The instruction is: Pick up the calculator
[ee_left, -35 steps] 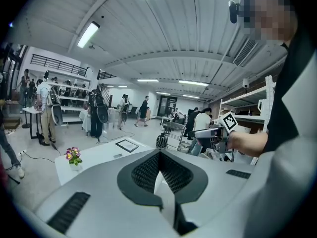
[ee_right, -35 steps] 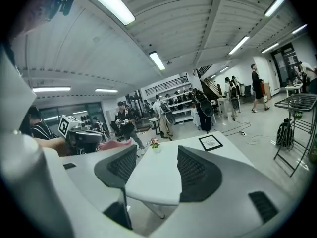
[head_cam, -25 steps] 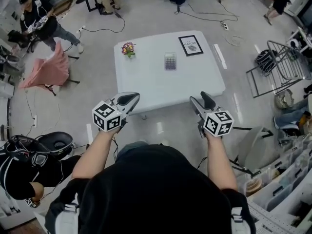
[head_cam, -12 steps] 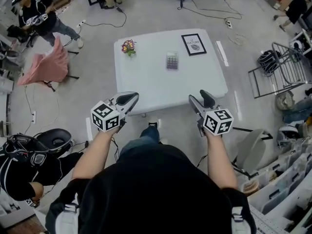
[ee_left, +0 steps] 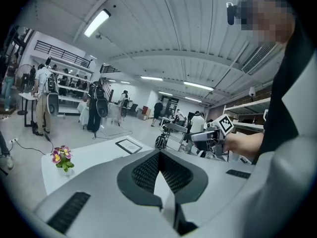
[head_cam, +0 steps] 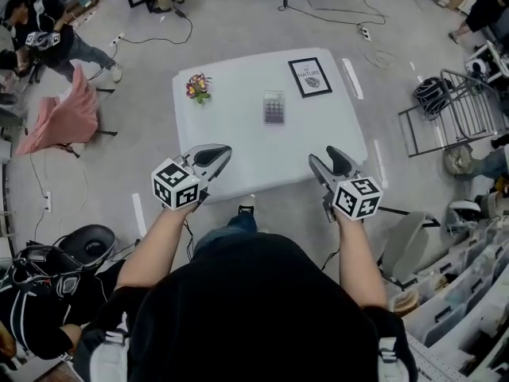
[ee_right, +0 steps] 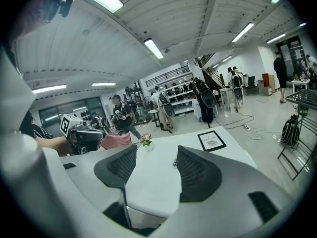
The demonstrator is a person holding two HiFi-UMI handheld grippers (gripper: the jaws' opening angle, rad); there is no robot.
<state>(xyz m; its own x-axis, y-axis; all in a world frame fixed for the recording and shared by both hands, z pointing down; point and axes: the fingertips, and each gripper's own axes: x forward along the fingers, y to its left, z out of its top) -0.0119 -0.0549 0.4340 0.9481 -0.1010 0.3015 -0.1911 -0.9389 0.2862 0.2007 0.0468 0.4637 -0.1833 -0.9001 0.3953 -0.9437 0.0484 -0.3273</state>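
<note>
So here's where we're at: we've got both tools held over the near edge of the white table (head_cam: pixel 238 130), not touching anything on it. Our left gripper (head_cam: pixel 224 151) has its jaws closed up, the dark pads meeting at the tips with just a thin wedge of gap behind them, and nothing caught in there. Our right gripper (head_cam: pixel 326 159) is spread wide with bare tabletop showing between the two pads, so it's holding nothing either.

The calculator (head_cam: pixel 273 107) is lying flat on the table, well ahead of both tools and roughly between them sideways. In the right gripper view we only get a sliver of it peeking out at the inner edge of the right-hand pad, too small to read anything off it.

Other stuff up there: a little pot of flowers (head_cam: pixel 196 87) ahead of the left tool and slightly outboard of it, and a black-framed picture (head_cam: pixel 310 76) just past the calculator, towards the right tool's side. The calculator sits apart from both.

Each gripper's camera catches the other one off to the side, marker cube and all.
</note>
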